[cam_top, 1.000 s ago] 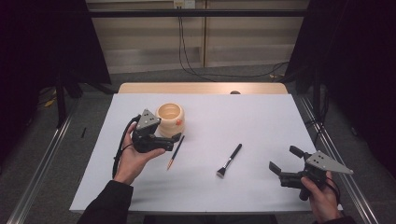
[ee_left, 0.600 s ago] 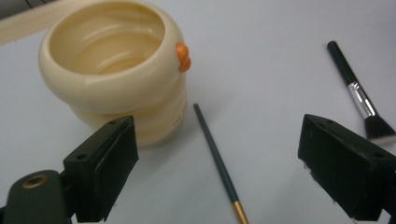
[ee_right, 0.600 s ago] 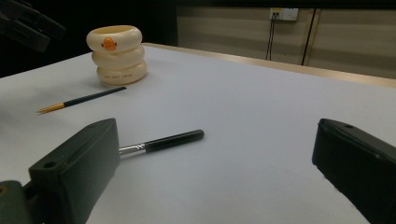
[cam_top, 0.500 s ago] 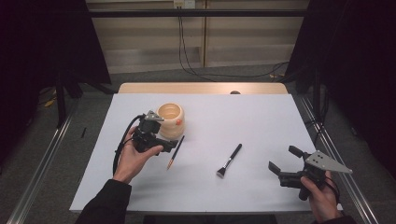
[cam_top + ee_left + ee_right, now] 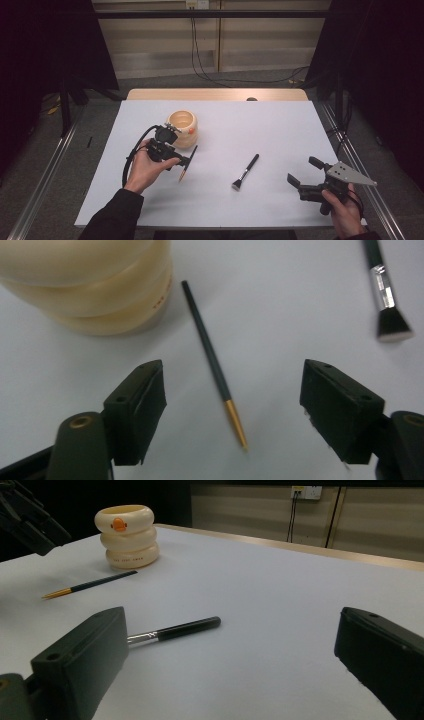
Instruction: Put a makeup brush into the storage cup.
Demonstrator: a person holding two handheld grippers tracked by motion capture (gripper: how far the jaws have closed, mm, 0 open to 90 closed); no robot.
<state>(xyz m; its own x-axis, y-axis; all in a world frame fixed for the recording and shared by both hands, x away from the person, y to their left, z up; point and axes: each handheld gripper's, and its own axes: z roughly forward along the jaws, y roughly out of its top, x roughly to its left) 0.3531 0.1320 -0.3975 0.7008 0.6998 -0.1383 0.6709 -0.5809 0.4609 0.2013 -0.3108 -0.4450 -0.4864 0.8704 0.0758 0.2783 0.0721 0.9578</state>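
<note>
On the white table (image 5: 280,125), just beside the cream ringed holder (image 5: 182,128), lies a thin dark brush with a gold tip (image 5: 188,162). The left gripper (image 5: 232,400) hangs right over it, jaws spread wide either side, touching nothing. Further right, a flat-headed makeup brush (image 5: 246,171) lies alone. Near the table's right front corner the right gripper (image 5: 303,177) is held low, jaws wide too, holding nothing.

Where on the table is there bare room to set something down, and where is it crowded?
Free: the far right stretch of the white table, beyond the flat brush, and the near strip between that brush and the right gripper. Crowded: the left, where the left gripper hangs over the thin brush beside the cream holder.
</note>
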